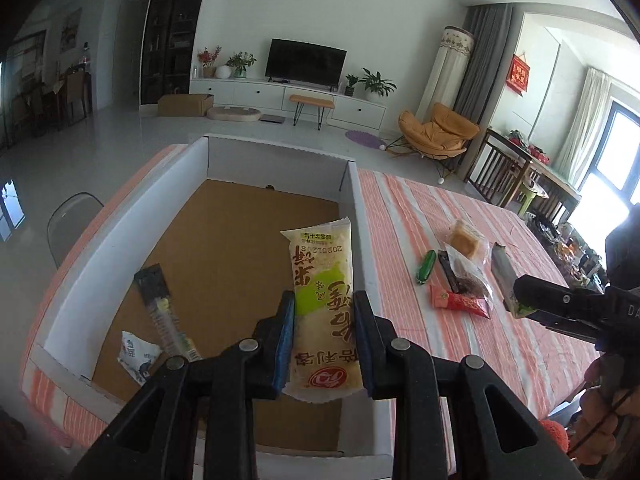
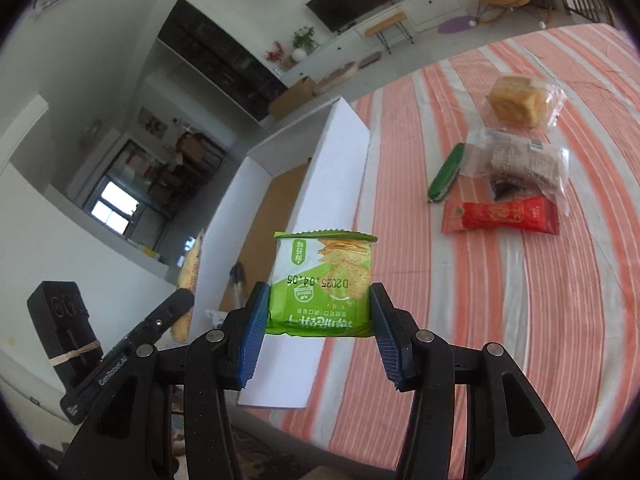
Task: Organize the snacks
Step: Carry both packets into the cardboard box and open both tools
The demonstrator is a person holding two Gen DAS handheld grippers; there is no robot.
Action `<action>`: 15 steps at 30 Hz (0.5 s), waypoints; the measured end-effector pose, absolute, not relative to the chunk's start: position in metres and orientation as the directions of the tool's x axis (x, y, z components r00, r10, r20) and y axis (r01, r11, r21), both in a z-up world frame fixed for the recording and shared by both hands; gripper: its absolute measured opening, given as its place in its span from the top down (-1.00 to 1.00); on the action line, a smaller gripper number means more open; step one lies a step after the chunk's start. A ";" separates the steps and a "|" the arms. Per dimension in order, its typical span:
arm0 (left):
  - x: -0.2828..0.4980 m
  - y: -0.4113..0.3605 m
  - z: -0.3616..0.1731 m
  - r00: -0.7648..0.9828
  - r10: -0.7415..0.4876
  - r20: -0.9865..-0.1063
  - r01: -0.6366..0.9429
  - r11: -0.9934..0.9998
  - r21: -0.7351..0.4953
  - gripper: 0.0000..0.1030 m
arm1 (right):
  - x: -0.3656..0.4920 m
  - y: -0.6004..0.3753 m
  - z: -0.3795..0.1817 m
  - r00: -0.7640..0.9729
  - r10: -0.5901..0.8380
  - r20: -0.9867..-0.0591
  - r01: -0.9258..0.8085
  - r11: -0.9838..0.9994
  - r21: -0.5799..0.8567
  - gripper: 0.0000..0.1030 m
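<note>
Left tool (image 1: 324,320) clenched on long rice-cracker pack (image 1: 322,300) above box (image 1: 280,152), right tool (image 2: 318,322) grasping green cracker packet (image 2: 322,286), loose snacks (image 2: 500,216) on striped bench (image 2: 540,320)

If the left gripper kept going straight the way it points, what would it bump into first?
Probably the brown floor of the white cardboard box: the left gripper, shut on a rice cracker packet, points down into it. Depth is unclear.
</note>
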State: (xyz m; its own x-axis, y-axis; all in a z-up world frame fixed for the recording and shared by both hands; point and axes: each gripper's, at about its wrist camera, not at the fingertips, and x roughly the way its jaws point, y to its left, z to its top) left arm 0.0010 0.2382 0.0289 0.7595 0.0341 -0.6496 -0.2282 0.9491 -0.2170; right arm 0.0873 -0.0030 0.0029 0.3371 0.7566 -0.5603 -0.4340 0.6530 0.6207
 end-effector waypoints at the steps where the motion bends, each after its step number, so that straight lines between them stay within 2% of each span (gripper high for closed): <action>1: 0.003 0.253 0.024 0.743 0.060 -0.667 -0.261 0.943 -0.206 0.47 | 0.087 0.019 0.014 0.312 0.774 -0.551 -0.471 0.630 0.618 -0.02; 3: 0.007 0.278 0.010 0.691 0.134 -0.710 -0.337 0.929 -0.154 0.46 | 0.089 0.058 0.028 0.284 0.794 -0.537 -0.531 0.597 0.602 -0.04; 4: 0.006 0.289 0.000 0.660 0.174 -0.731 -0.379 0.917 -0.124 0.36 | 0.088 0.076 0.034 0.295 0.794 -0.531 -0.560 0.594 0.578 -0.11; 5: 0.005 0.300 -0.010 0.634 0.199 -0.748 -0.411 0.906 -0.107 0.15 | 0.089 0.090 0.037 0.315 0.781 -0.540 -0.576 0.609 0.545 -0.35; 6: 0.003 0.307 -0.019 0.613 0.215 -0.760 -0.436 0.894 -0.099 0.03 | 0.091 0.100 0.038 0.334 0.758 -0.560 -0.578 0.634 0.514 -0.50; 7: 0.000 0.311 -0.025 0.603 0.224 -0.766 -0.456 0.884 -0.100 -0.16 | 0.093 0.104 0.036 0.350 0.743 -0.571 -0.573 0.652 0.497 -0.55; 11: -0.013 0.302 -0.032 0.630 0.199 -0.751 -0.449 0.882 -0.144 -0.49 | 0.095 0.070 0.017 0.411 0.707 -0.575 -0.529 0.699 0.481 -0.53; 13: -0.012 0.283 -0.029 0.656 0.154 -0.739 -0.399 0.902 -0.165 -0.49 | 0.096 0.041 0.001 0.489 0.622 -0.612 -0.490 0.776 0.397 -0.53; 15: -0.005 0.252 -0.018 0.692 0.059 -0.719 -0.302 0.929 -0.214 -0.49 | 0.099 0.006 -0.022 0.579 0.480 -0.659 -0.416 0.869 0.267 -0.53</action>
